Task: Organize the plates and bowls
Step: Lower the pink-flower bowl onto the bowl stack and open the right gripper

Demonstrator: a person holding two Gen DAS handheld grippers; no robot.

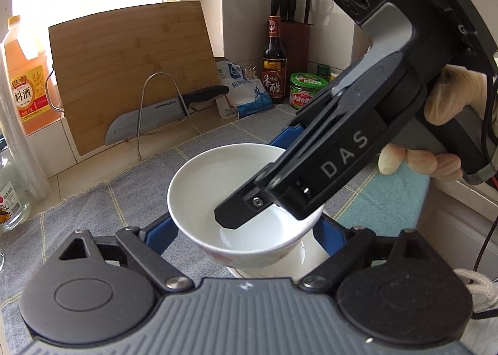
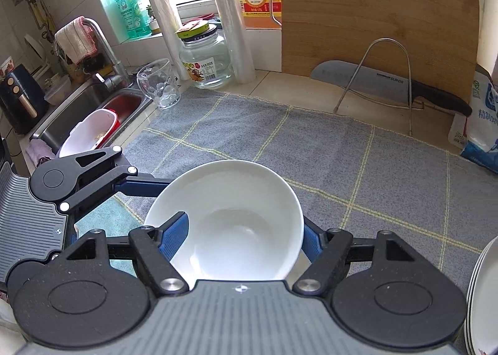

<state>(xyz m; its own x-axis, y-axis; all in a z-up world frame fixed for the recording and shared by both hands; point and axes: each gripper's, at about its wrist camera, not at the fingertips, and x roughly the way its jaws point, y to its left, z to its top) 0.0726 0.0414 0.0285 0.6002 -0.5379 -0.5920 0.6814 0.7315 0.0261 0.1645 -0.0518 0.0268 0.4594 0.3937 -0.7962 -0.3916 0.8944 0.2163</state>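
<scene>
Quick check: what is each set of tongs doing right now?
Left tongs: shut on the white bowl, fingers outside its walls.
Right tongs: shut on the same bowl's rim.

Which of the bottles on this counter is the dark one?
The vinegar bottle in the corner, beside the knife block. It is dark brown with a red neck, while the cooking wine jug is orange and the glass jar is clear.
</scene>
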